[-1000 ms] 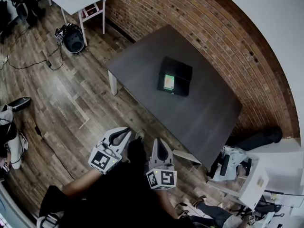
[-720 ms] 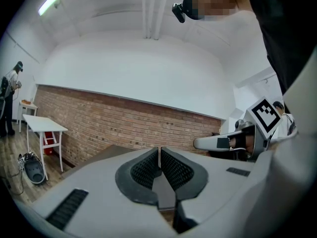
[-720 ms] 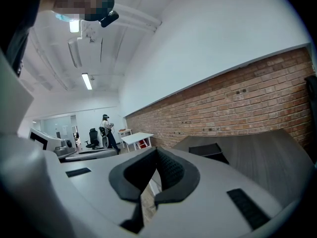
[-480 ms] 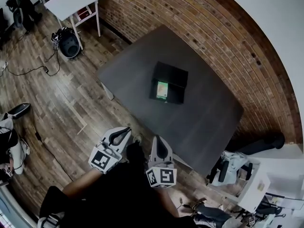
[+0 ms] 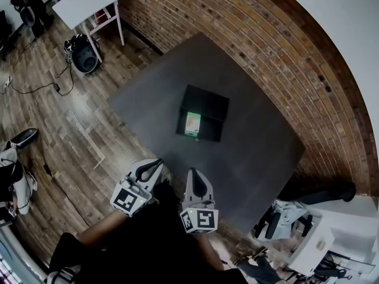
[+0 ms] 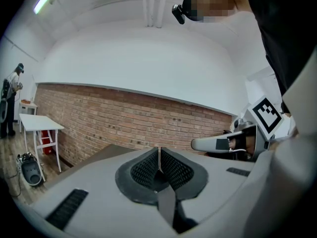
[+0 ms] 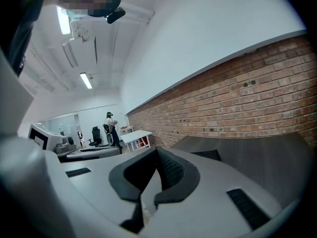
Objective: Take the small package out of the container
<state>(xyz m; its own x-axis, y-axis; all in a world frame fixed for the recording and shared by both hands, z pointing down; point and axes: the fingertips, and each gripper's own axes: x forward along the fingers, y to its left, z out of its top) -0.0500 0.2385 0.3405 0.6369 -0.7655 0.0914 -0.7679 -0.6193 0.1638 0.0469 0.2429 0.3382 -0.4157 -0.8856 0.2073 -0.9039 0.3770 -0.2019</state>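
Observation:
A black open container [image 5: 204, 112] sits near the middle of the dark grey table [image 5: 249, 152], with a small green-and-white package [image 5: 192, 123] lying inside it at its near left side. Both grippers hang close to my body, well short of the table's near edge. My left gripper [image 5: 153, 166] is shut with nothing in it; its ribbed pads [image 6: 158, 166] meet. My right gripper [image 5: 198, 184] is shut and empty too, and its pads [image 7: 161, 170] touch. In the right gripper view a corner of the container [image 7: 207, 154] shows low on the table.
A red brick wall [image 5: 284, 58] runs behind the table. A small white table [image 5: 86, 3] and a round black device [image 5: 82, 55] stand on the wood floor at far left. White equipment [image 5: 314, 235] sits at lower right. A person [image 7: 110, 128] stands far off.
The view has closed in on the table: the container and package have slid down and to the left in the head view. Both grippers stay shut and held the same way.

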